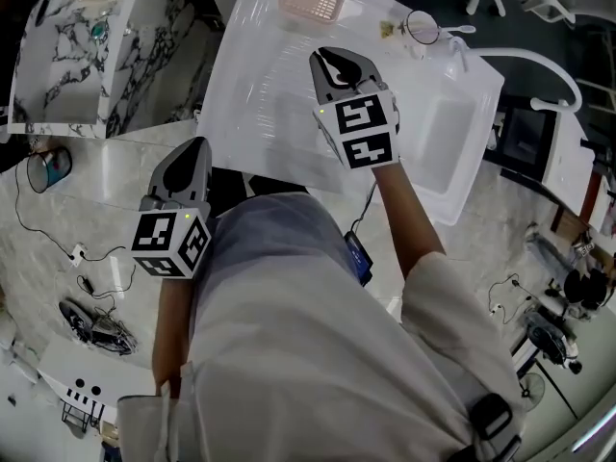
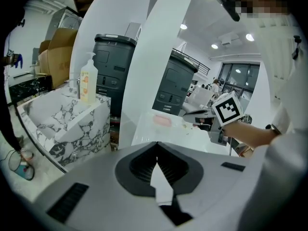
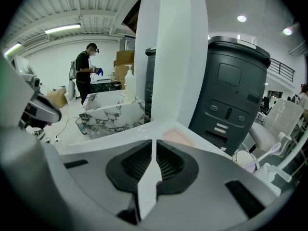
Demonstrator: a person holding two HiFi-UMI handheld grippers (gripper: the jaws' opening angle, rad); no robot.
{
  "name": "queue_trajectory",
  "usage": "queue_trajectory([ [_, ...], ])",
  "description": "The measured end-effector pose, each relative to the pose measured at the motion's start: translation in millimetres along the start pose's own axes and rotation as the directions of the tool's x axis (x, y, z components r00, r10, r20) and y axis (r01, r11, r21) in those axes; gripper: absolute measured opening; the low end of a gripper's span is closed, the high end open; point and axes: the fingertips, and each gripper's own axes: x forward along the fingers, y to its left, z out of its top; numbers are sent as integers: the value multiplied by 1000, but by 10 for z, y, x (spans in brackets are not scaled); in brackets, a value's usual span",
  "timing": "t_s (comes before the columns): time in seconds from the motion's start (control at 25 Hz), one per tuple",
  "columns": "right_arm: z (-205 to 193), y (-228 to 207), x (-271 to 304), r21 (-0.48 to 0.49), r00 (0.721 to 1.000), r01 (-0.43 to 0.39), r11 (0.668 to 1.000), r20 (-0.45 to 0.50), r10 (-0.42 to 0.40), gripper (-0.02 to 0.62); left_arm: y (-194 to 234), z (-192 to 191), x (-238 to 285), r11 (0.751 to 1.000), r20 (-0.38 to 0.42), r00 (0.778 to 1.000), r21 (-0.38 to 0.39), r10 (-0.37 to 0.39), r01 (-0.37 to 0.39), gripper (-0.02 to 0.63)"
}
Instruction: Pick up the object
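Note:
A flat pink ribbed object (image 1: 310, 3) lies near the far edge of the white table (image 1: 260, 94). It also shows as a pink patch in the left gripper view (image 2: 162, 121) and, just past the jaws, in the right gripper view (image 3: 179, 137). My right gripper (image 1: 339, 64) hovers over the table short of the pink object, shut with nothing between its jaws. My left gripper (image 1: 188, 166) hangs at the table's near left edge, off the surface. Its tips meet too, and it holds nothing.
A shallow white basin (image 1: 448, 142) sits in the table's right part, with a round clear dish and a white utensil (image 1: 421, 27) behind it. A marble-patterned cabinet (image 1: 87, 46) with a pump bottle (image 2: 88, 83) stands left. Dark grey bins (image 3: 231, 90) are behind; cables (image 1: 87, 277) lie on the floor.

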Motion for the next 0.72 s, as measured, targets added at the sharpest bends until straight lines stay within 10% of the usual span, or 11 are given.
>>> queue_trajectory([
  [0.72, -60, -250, 684, -212, 987, 96, 973, -107, -121, 91, 391, -63, -42, 998, -31, 999, -53, 22, -24, 2],
])
